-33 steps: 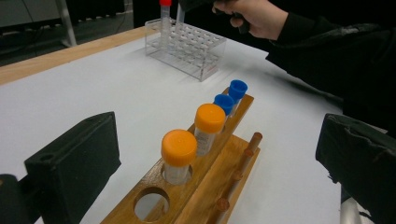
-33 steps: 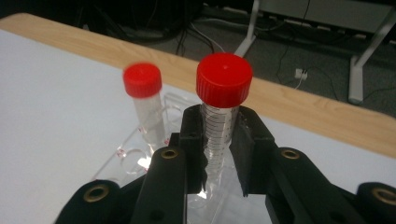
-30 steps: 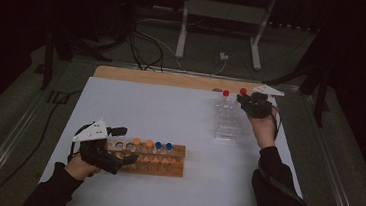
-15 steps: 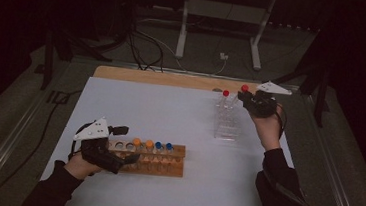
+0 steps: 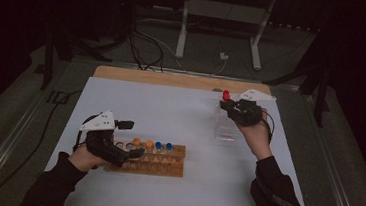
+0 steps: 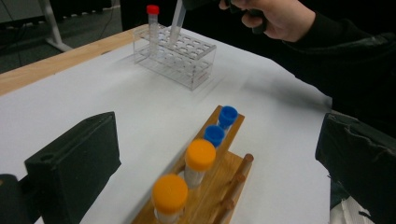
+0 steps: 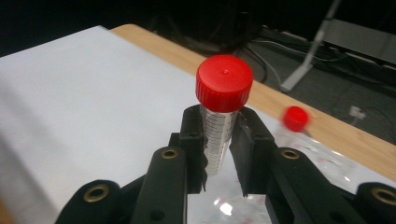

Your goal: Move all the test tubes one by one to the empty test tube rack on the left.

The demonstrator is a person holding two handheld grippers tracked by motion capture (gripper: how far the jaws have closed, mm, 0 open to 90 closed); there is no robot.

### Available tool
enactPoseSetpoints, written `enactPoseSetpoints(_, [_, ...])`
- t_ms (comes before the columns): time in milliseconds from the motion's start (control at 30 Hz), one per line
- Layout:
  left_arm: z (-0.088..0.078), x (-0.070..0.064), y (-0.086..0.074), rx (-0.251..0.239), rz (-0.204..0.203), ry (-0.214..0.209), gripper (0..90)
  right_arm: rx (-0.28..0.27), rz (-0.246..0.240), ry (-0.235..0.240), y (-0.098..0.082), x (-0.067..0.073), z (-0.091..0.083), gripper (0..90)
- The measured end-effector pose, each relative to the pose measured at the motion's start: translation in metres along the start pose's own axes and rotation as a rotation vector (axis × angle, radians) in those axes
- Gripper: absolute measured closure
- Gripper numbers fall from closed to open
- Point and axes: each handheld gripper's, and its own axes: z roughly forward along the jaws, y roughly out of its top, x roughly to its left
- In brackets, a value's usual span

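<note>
While the wooden rack (image 5: 148, 161) holds four capped tubes, the right hand-held gripper (image 7: 218, 140) pinches a red-capped tube (image 7: 222, 107).

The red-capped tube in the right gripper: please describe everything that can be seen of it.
The red-capped tube is a clear plastic tube with printed graduation lines and a round red screw cap on top. It stands upright between the two black jaws of the right gripper, which press on its sides just under the cap. In the left gripper view its tapered lower end hangs over the clear rack, above the holes. A second red-capped tube stands in that rack.
</note>
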Motion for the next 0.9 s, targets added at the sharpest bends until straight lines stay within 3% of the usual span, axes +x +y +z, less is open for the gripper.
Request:
enactPoseSetpoints(533, [0.027,0.002,0.036,0.033,0.034,-0.013,0.7,0.008,-0.109,0.165,0.006,0.059,-0.002,74.5])
enactPoseSetpoints(900, [0.055,-0.002,0.063,0.026,0.064,-0.015,1.9,0.021,-0.154,0.229,0.007,0.082,-0.004,74.5])
